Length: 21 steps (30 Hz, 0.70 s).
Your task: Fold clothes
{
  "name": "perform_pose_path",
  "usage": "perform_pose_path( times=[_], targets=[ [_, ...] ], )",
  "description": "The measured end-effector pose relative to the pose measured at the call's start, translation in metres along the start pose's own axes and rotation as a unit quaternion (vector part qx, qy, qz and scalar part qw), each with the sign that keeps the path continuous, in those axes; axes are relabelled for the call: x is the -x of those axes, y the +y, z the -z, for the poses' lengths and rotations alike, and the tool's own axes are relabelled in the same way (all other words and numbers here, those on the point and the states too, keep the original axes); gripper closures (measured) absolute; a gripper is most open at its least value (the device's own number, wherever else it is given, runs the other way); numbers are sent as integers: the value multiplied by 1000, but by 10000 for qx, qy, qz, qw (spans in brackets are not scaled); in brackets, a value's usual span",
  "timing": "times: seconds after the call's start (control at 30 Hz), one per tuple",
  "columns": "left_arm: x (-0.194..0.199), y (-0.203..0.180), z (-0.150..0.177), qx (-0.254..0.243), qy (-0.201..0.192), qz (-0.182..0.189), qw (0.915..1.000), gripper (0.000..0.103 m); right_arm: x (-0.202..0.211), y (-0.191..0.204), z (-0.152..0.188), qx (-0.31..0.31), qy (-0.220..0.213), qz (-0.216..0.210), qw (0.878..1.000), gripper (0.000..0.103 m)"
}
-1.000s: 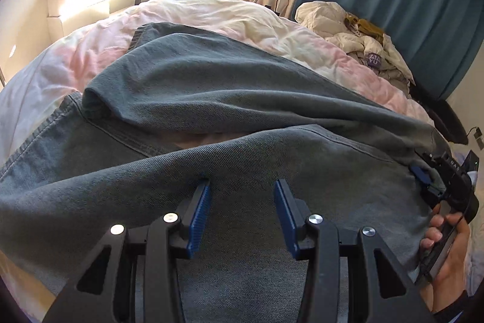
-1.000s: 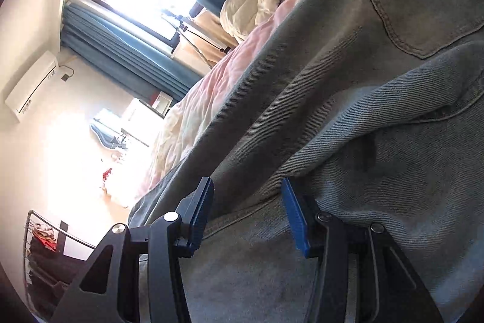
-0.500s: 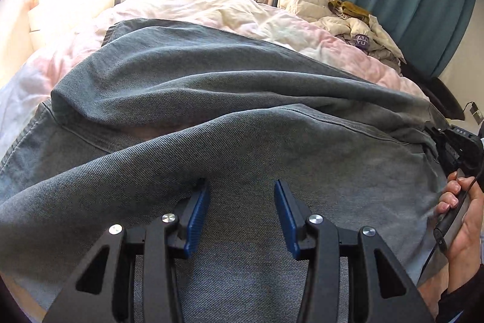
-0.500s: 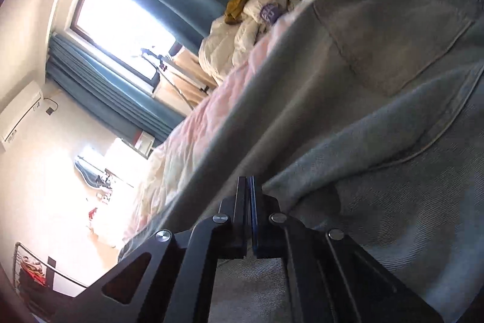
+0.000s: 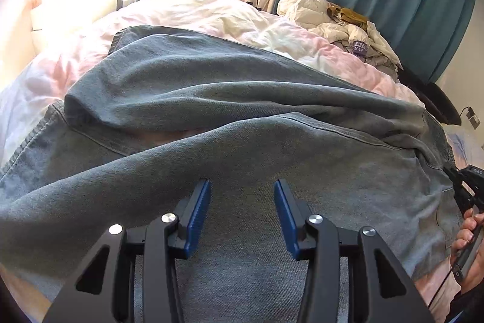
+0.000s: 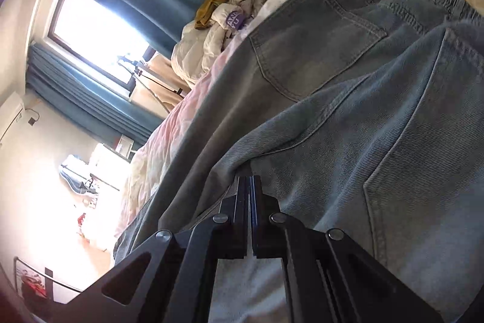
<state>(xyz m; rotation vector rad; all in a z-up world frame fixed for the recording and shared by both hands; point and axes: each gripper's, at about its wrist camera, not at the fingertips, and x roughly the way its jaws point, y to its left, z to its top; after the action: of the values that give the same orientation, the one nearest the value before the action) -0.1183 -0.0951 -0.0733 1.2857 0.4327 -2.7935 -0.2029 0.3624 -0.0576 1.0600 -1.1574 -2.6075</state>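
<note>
Since a second earlier, we noted the right gripper point(image 6: 249, 180) had clenched onto the grey jeans point(image 5: 242, 147), lying rumpled across the pink bed point(image 5: 187, 17); left gripper point(image 5: 241, 186) remained released above them.

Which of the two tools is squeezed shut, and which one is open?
The right tool is squeezed shut, pinching the jeans. The left tool is open, blue pads apart above the denim.
</note>
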Motion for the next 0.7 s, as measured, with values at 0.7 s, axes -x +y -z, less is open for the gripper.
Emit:
perform_pose_path(
  times=[0.7],
  targets=[
    [121, 167, 27, 2672, 977, 978, 9537, 59, 179, -111, 5, -1012, -135, 878, 9909, 94]
  ],
)
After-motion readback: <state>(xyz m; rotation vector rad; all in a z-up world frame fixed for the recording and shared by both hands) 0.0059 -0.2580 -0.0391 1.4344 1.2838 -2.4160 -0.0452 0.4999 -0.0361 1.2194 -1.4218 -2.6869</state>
